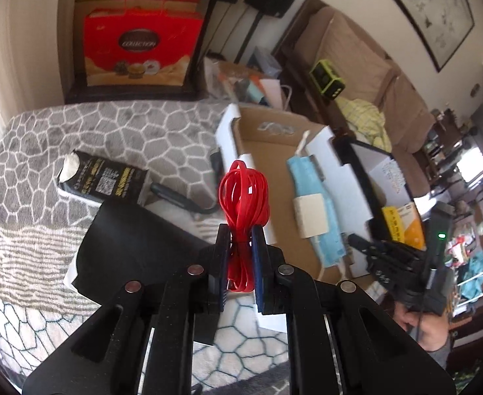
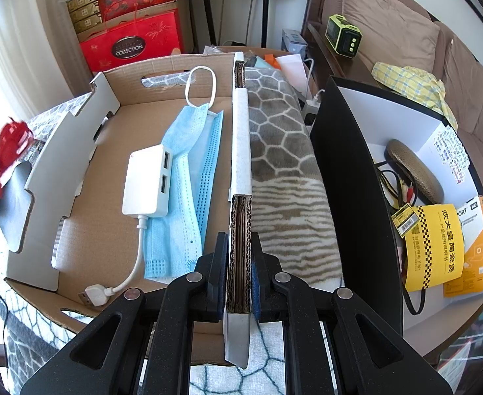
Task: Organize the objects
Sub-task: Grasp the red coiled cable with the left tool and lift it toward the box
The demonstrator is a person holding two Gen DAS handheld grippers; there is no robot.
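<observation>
Left tool: jaws clamped on a coiled red cable, held clear above the patterned blanket, just left of the cardboard box. Right tool: jaws shut on the box's right wall. Inside the box lie a blue face mask and, on it, a white USB hub. A black-sided box stands to the right.

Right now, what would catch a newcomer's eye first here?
The red cable bundle, pinched between the left gripper's fingers above the patterned blanket. Next, the blue face mask with a white USB hub on it, inside the cardboard box, whose wall the right gripper clamps.
</observation>
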